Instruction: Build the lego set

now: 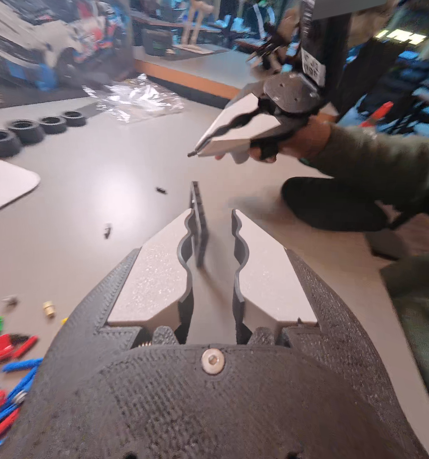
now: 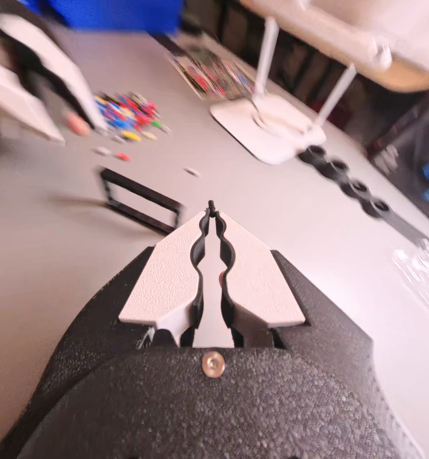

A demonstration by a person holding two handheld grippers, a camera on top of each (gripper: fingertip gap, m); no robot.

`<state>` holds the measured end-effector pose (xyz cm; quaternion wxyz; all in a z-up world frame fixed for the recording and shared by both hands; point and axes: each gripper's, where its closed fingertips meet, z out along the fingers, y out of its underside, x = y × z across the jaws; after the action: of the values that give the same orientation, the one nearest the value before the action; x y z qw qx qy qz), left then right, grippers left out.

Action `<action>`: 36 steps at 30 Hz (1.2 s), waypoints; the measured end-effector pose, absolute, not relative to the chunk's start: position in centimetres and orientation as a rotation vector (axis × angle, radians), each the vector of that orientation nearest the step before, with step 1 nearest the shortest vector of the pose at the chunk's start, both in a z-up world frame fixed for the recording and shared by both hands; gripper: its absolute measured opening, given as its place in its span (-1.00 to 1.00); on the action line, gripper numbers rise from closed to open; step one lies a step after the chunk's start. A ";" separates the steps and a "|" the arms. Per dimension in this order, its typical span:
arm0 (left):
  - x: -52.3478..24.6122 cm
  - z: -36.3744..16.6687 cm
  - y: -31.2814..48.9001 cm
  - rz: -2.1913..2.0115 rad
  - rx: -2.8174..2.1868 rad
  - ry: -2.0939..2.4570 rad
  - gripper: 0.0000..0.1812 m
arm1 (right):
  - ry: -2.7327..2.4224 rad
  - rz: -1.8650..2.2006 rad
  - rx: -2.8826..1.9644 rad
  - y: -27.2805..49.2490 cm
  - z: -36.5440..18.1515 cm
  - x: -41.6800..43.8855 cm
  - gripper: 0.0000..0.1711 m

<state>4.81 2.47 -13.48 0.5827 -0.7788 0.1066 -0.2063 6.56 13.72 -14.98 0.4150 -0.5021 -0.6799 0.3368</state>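
Now, left gripper (image 1: 212, 218) released, black frame (image 1: 199, 223) upright against its left finger's inner pad; right gripper (image 2: 211, 213) clenched on small black pin (image 2: 211, 205) at fingertips; tyres (image 1: 34, 128) far ahead-left.

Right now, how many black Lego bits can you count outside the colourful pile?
Tyres: 4, in a row
Frame: 1, standing on edge
Pin in the right gripper: 1
Loose pins on the table: 2
Total: 8
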 end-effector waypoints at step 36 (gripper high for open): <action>0.3 -18.3 5.9 -0.211 -2.113 0.367 -0.94 | -1.631 0.822 -1.279 17.7 -15.3 3.1 -0.80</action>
<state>0.27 5.89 -18.29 0.4736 -0.8636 0.1499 -0.0863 3.06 17.72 -15.31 0.4406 -0.5149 -0.6567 0.3310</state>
